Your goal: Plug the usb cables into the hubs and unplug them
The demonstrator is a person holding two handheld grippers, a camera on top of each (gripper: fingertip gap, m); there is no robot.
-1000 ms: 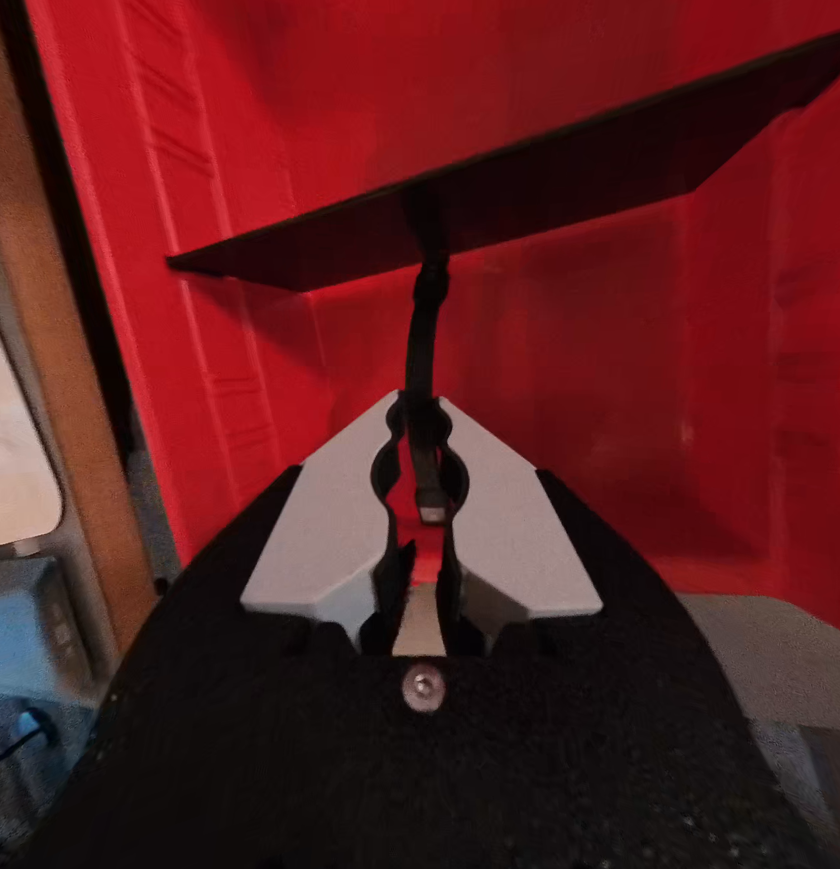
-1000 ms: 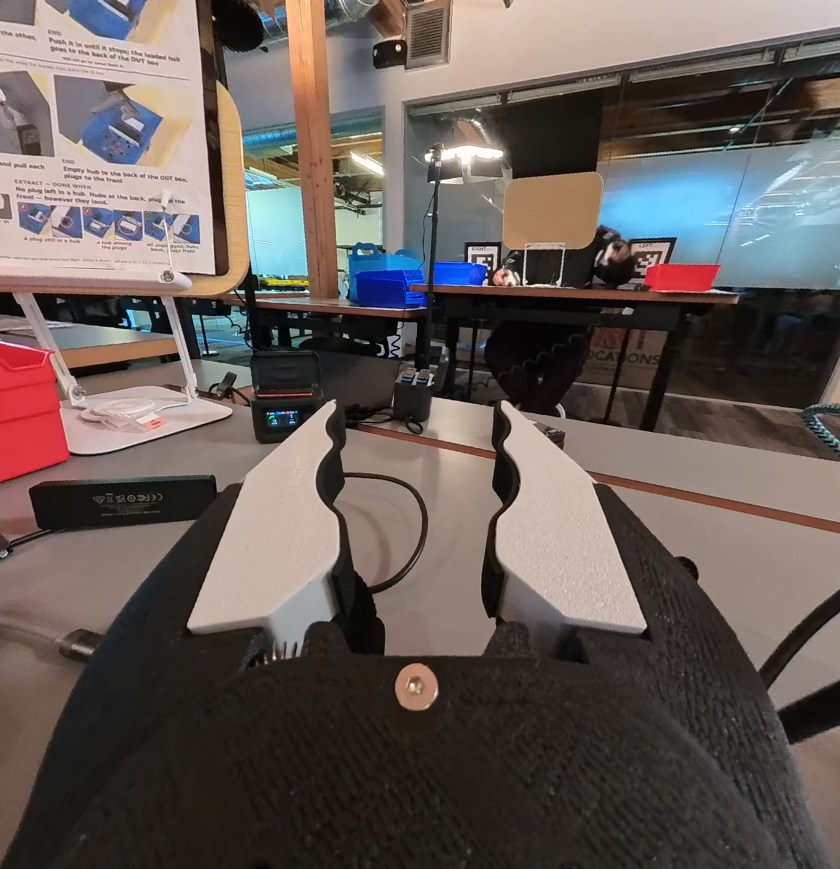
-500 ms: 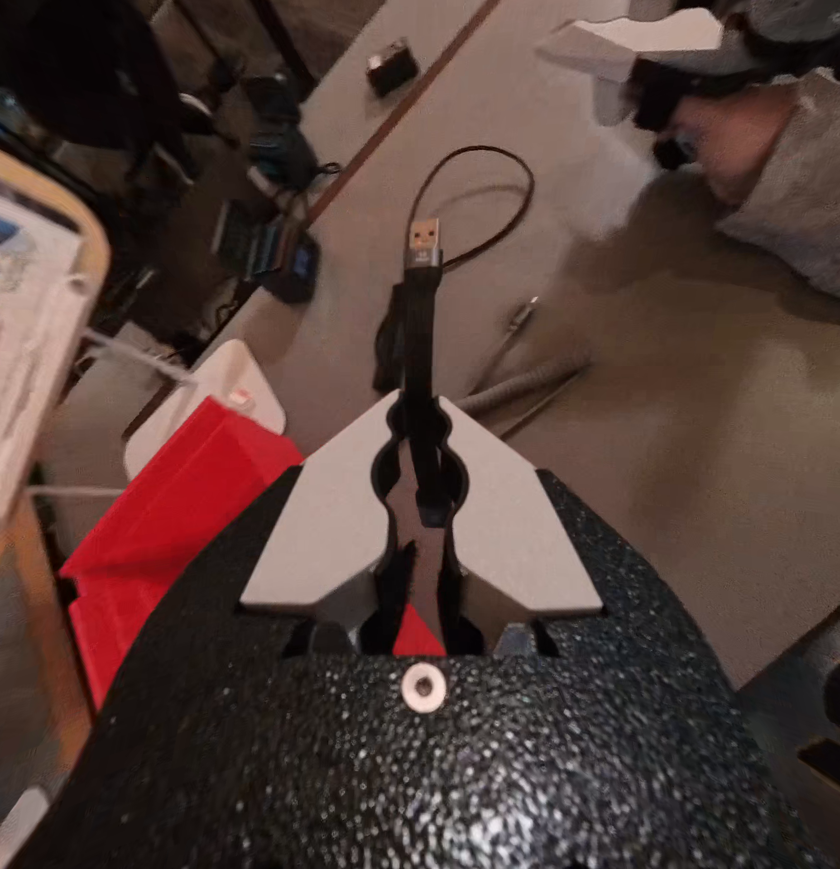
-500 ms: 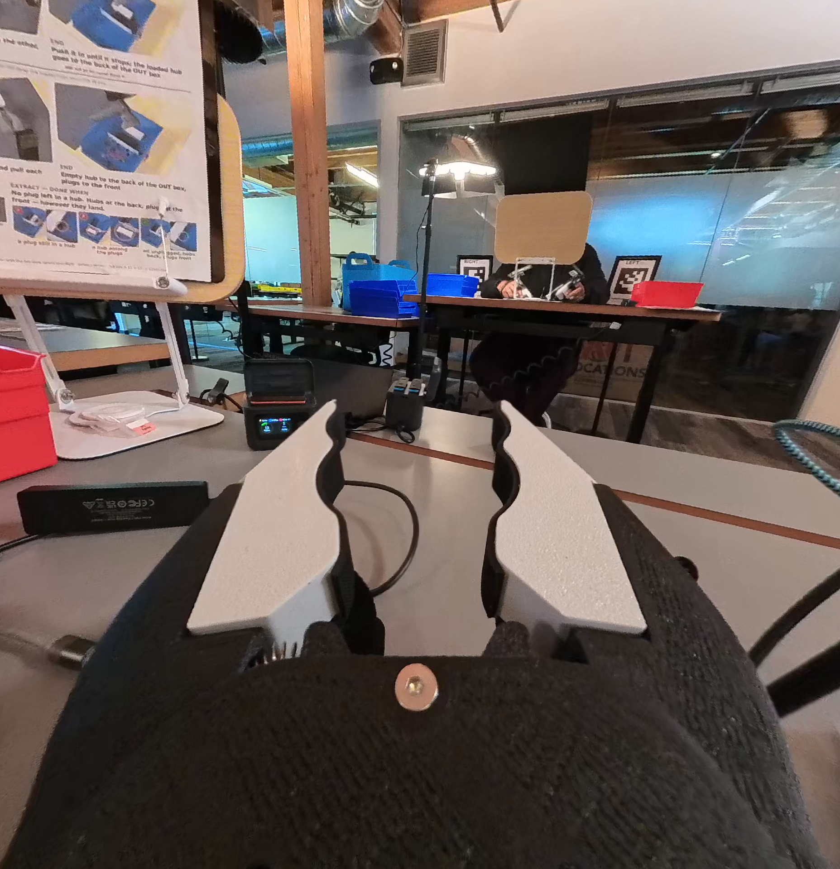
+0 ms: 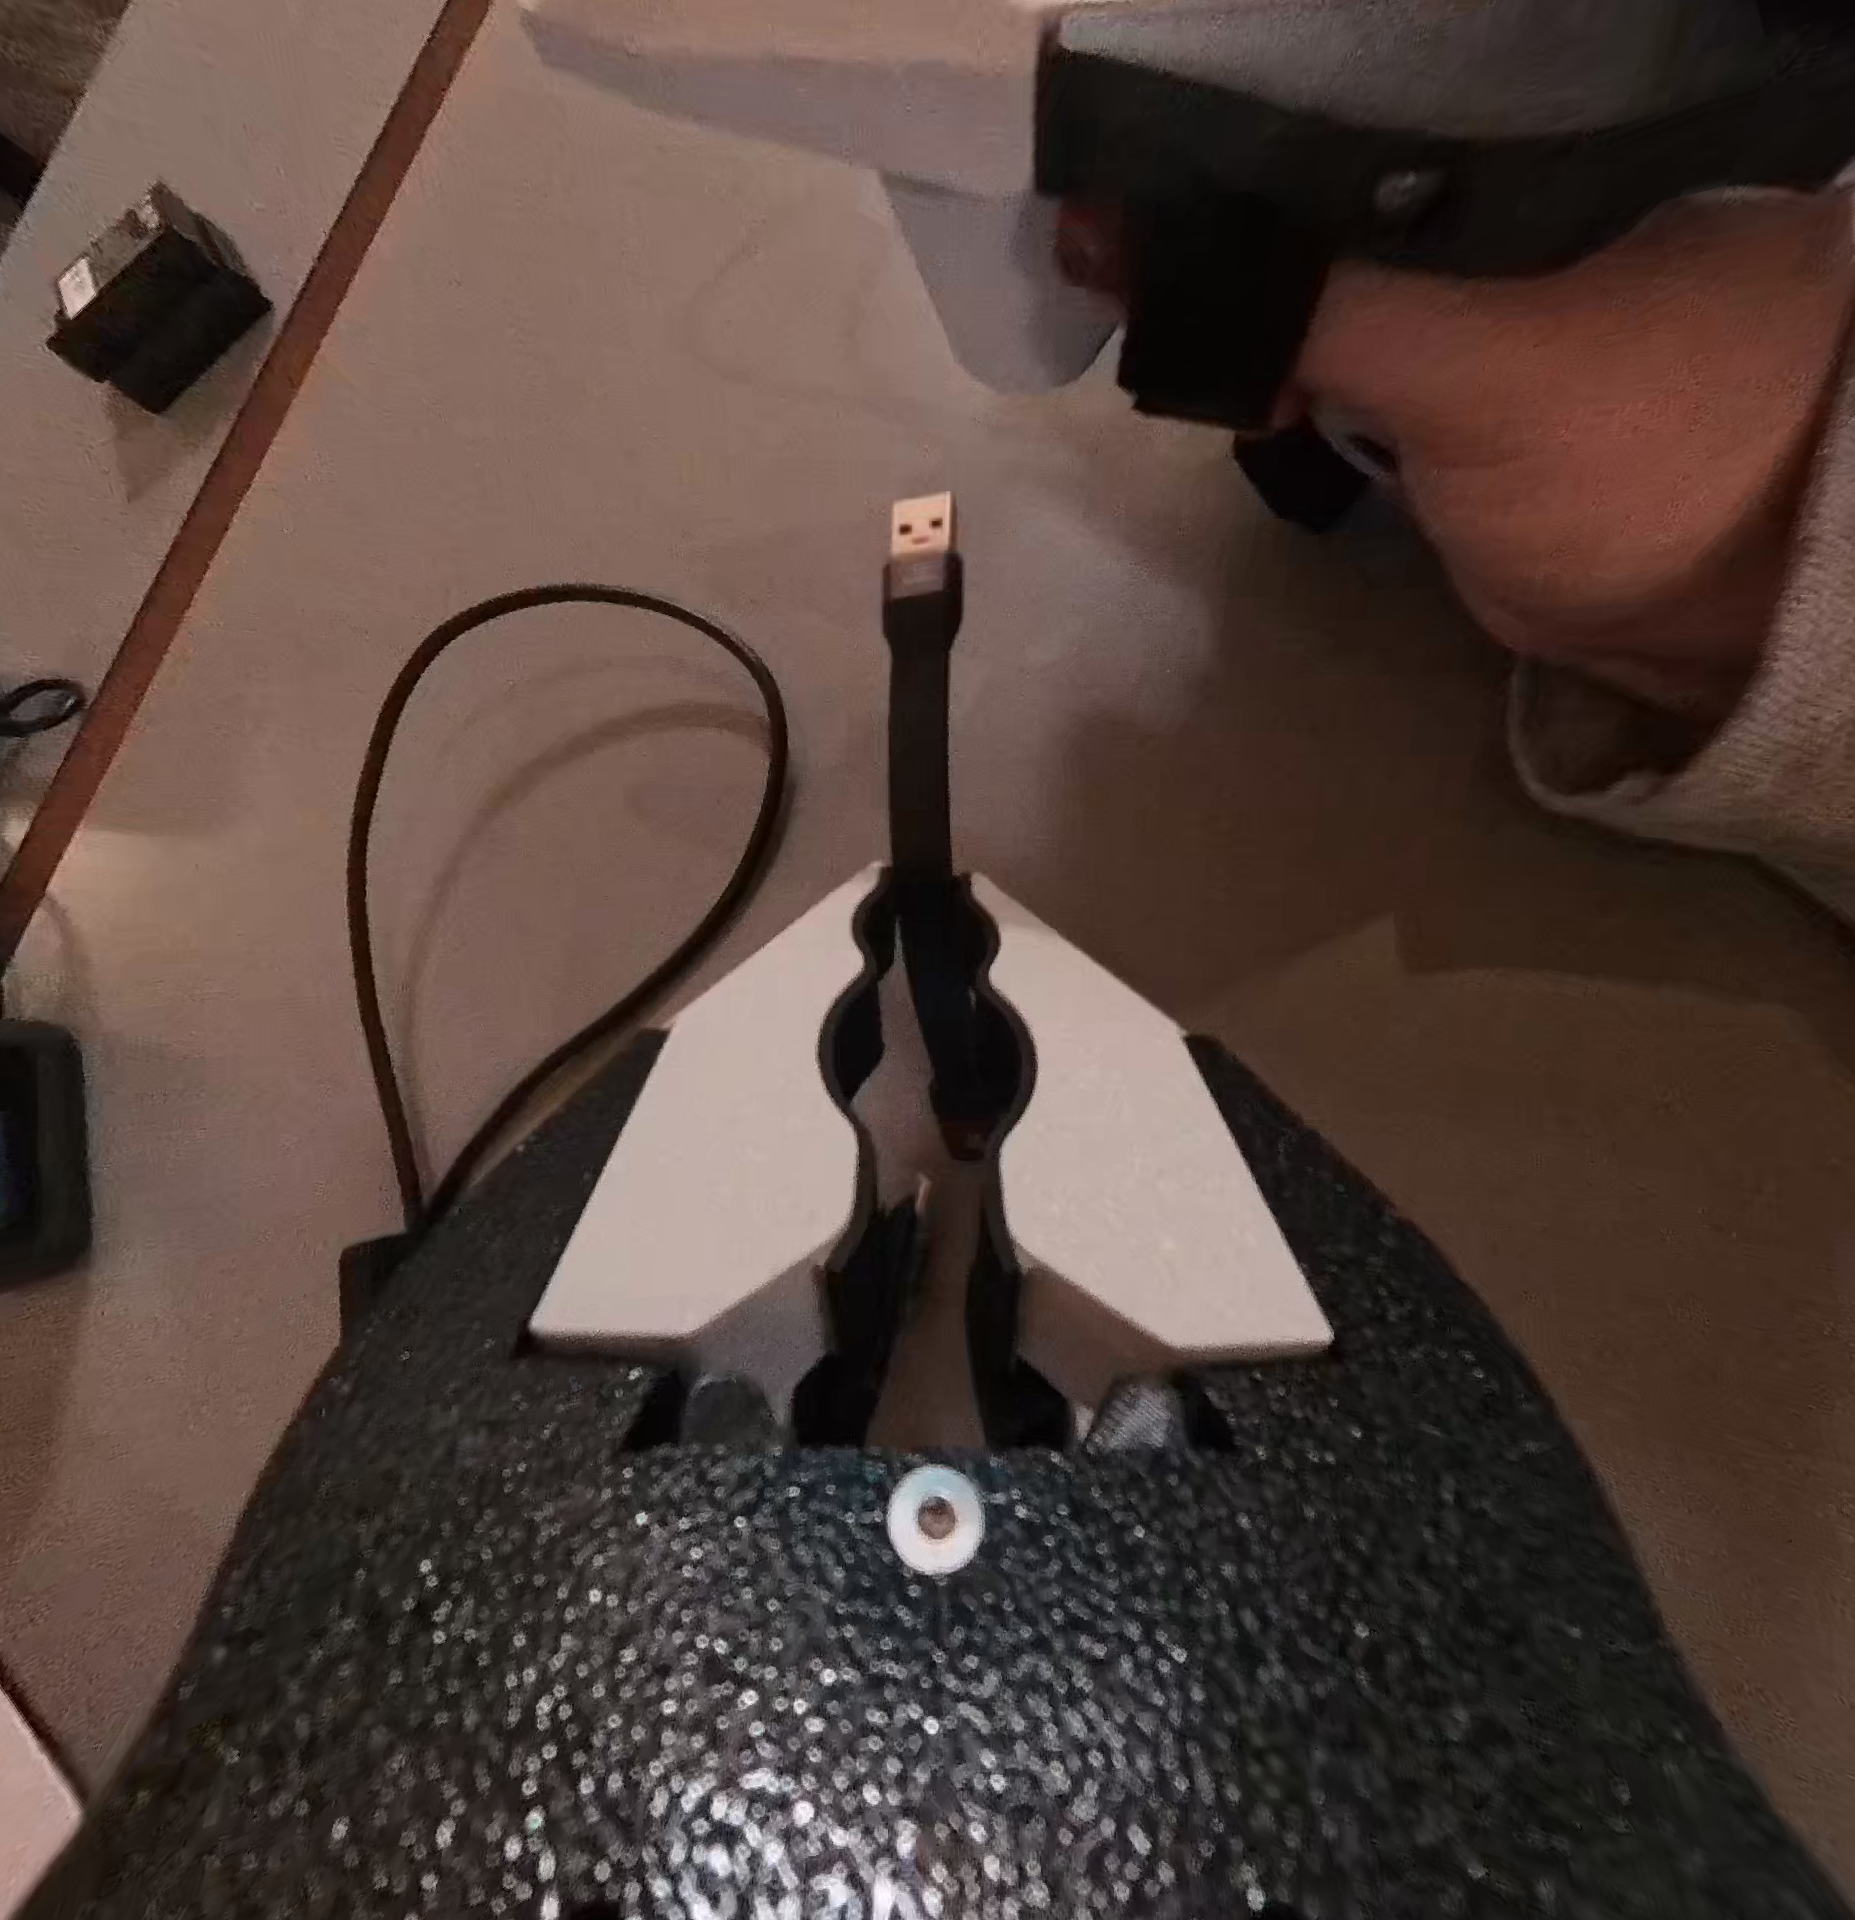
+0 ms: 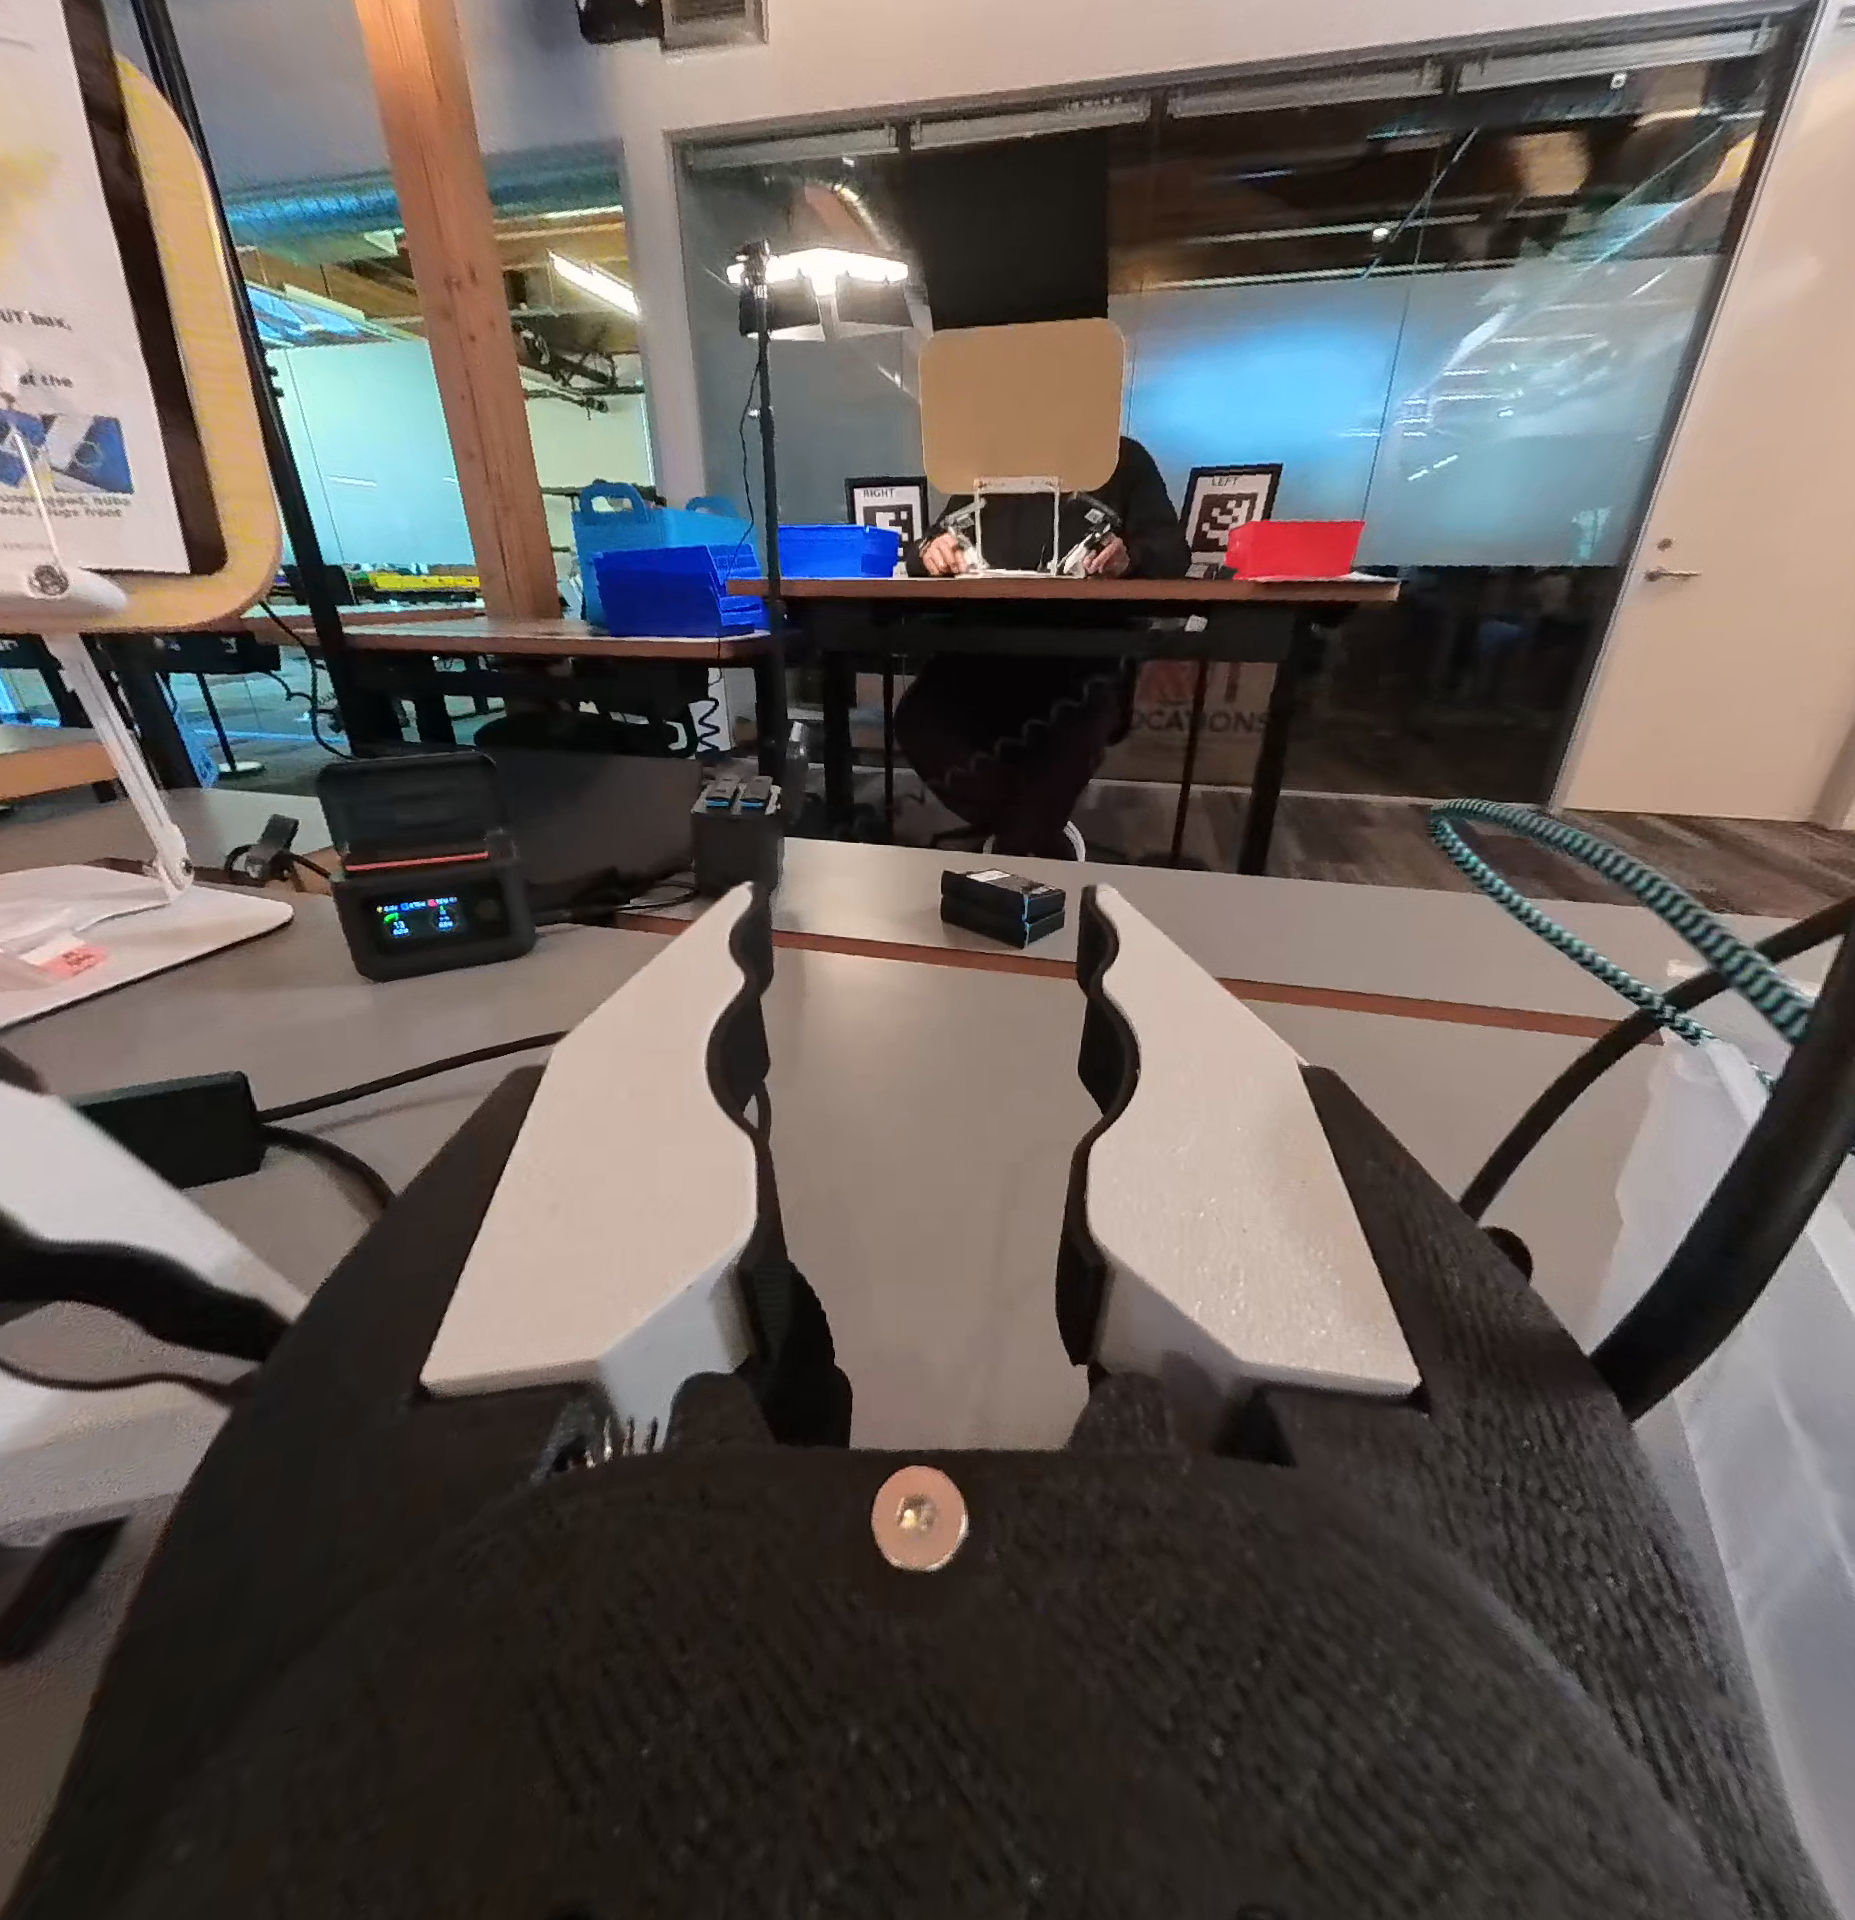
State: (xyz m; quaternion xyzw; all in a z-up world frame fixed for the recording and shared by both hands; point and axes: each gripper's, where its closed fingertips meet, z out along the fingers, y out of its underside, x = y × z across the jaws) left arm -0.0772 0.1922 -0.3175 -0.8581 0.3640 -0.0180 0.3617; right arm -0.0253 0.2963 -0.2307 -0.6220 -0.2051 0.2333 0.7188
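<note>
Left wrist view: left gripper [image 5: 928, 883] held above the desk [image 5: 1318, 1299], camera angled down onto it. Jaws pressed together, pinching a short black USB cable [image 5: 921, 748] at its lower part; the cable stands straight out past the fingertips, metal plug [image 5: 923, 530] at the far end, free in the air. Right gripper [image 5: 902, 156] at the top edge, held by a hand [image 5: 1588, 457] in a grey sleeve [image 5: 1733, 727], white fingers [image 5: 798, 94] pointing left, apart from the plug. A black looped cord [image 5: 383, 831] lies on the desk left of the gripper; a small black block [image 5: 159, 296] lies beyond the brown desk seam.

Right wrist view: right gripper [image 6: 923, 914] held level, low over the desk [image 6: 923, 1195], looking across the room. Jaws spread wide, nothing between them. Black hub [image 6: 175, 1122] lies flat on the desk at left, a cord leaving its end. A charger case with a lit display [image 6: 424, 914] sits farther back. A person [image 6: 1027, 644] sits at a distant desk.
</note>
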